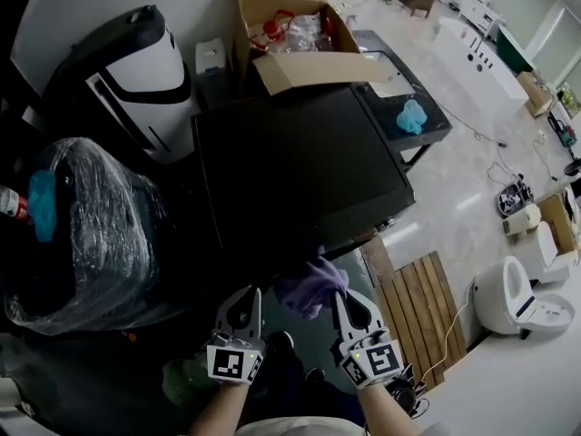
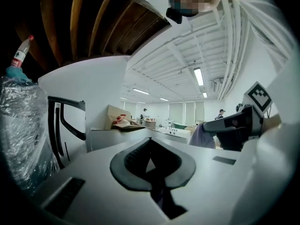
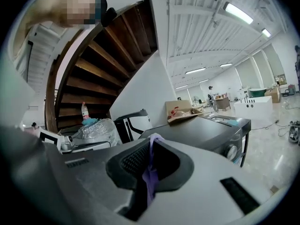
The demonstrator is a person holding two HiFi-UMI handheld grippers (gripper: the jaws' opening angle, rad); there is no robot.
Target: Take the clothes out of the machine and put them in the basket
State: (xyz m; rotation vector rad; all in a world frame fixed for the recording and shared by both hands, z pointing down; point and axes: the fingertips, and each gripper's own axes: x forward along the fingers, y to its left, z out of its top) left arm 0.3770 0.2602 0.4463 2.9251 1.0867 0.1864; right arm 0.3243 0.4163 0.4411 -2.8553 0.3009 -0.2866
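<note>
A purple garment (image 1: 311, 289) hangs in the air at the near edge of the dark machine (image 1: 300, 171), pinched in the closed right gripper (image 1: 342, 294). The left gripper (image 1: 251, 294), just to its left, is closed too, apparently on a darker fold of the same cloth. The garment looks clear of the machine. Dropping it into the basket, which no view plainly shows, is left to do.

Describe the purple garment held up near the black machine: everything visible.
The purple garment is thin, soft lilac fabric, crumpled into a loose bunch. It is held in the air at the near edge of the black machine. The right claw is shut on a fold that trails down between its pads. The left claw seems to pinch a darker strip of it. What kind of clothing it is cannot be told.
</note>
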